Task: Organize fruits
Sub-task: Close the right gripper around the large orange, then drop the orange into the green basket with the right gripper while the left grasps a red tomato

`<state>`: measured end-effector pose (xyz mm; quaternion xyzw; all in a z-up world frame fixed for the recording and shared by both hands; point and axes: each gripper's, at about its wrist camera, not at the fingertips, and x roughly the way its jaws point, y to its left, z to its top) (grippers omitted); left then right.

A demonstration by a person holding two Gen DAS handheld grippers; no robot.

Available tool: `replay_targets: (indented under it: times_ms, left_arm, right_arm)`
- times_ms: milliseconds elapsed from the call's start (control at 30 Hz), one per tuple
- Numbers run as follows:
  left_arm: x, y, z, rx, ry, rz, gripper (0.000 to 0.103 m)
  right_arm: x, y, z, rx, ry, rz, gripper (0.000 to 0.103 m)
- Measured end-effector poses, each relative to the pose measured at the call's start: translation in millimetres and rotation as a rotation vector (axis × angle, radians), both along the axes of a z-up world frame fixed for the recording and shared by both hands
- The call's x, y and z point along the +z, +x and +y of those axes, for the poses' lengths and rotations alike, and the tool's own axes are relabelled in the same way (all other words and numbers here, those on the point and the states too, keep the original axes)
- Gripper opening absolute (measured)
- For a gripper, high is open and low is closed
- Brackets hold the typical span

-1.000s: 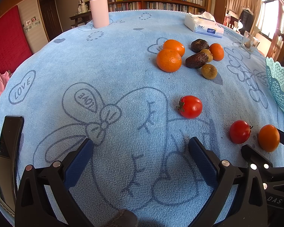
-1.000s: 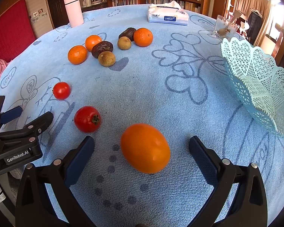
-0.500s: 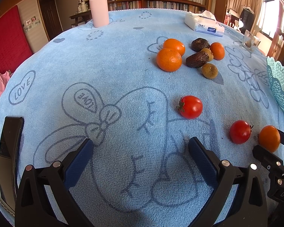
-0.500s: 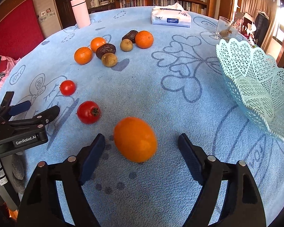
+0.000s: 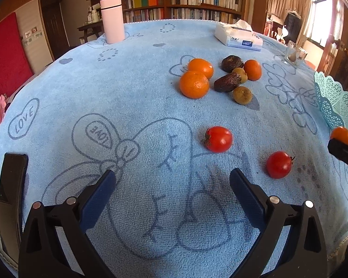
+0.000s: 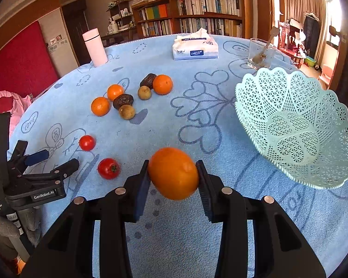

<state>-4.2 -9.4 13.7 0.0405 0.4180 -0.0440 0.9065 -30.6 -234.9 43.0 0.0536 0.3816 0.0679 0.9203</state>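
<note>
My right gripper is shut on an orange and holds it above the blue cloth; the orange also shows at the right edge of the left wrist view. A pale green lattice basket stands to its right, empty. My left gripper is open and empty, low over the cloth. Two tomatoes lie just ahead of it. Further back lies a cluster of oranges, dark avocados and kiwis.
A pink bottle, a tissue box and a glass stand at the far side of the table. The left gripper shows in the right wrist view at the left edge.
My right gripper closed on the orange and lifted it off the cloth, moving up and toward the basket. The left gripper stayed almost still.
</note>
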Motion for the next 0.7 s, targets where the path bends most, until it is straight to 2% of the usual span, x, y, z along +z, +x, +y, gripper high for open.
replay_targets:
  times_ms: [100,267,400,533,600,700]
  left_arm:
    - [5.3,-3.3,-9.3,-0.029,0.004,-0.013,0.098]
    - [11.9,-6.6,-21.6,-0.079,-0.06,0.003,0.096]
    - [12.8,-8.7,-35.6,-0.122,-0.079,0.008,0.087]
    - [13.0,-9.0,-51.0,-0.154,-0.086,0.019,0.082]
    - [11.9,-8.6,-59.3,-0.171,-0.08,0.027,0.08]
    - [9.2,-6.1,-70.4,-0.192,-0.073,0.045,0.072]
  right_arm:
    - [15.5,-0.3,-20.9,-0.057,0.015,-0.046,0.04]
    - [30.1,4.8,-57.9,-0.166,0.037,-0.092,0.04]
    - [26.4,13.0,-85.2,-0.259,0.03,-0.08,0.04]
    - [16.4,15.9,-104.0,-0.332,0.028,-0.056,0.041]
    - [16.9,11.6,-109.2,-0.357,0.019,-0.074,0.051]
    - [20.3,4.4,-110.5,-0.381,-0.009,-0.12,0.057]
